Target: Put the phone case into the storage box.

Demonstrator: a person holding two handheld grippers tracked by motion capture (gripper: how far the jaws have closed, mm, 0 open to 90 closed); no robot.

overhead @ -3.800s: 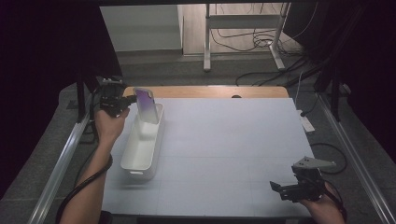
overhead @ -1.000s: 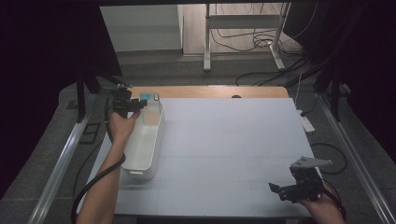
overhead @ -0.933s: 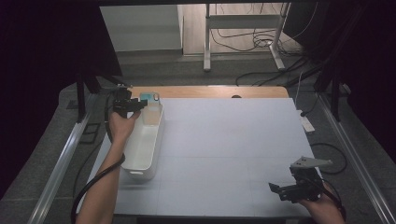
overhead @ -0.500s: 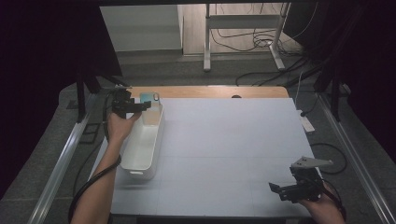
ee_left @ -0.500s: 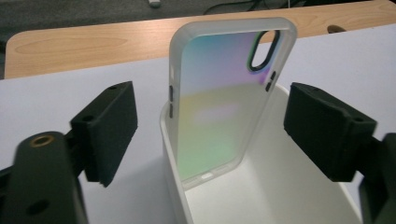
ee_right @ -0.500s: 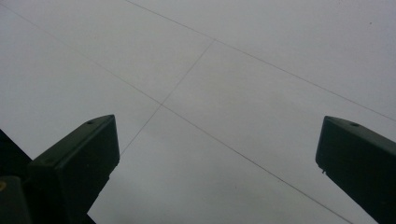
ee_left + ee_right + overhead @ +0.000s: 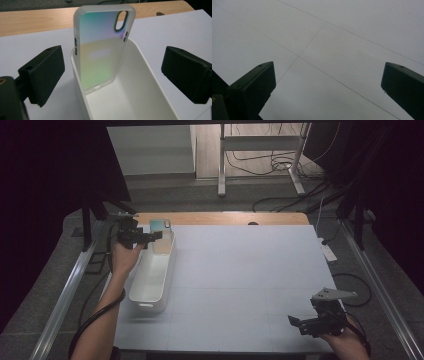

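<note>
Left gripper [image 7: 112, 75] jaws just opened wide, clear of the phone case [image 7: 102, 47], which leans upright against the white bin's [image 7: 150, 285] 12 o'clock end wall. Right gripper [image 7: 312, 324] open, idle at 5 o'clock. Risk: retracting pad clips the case and topples it.

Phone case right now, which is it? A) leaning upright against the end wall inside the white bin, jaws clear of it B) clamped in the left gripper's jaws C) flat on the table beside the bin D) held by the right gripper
A. The left gripper view shows the phone case standing on end in the white bin, leaning on its end wall, with the left gripper jaws spread wide on either side, not touching.
</note>
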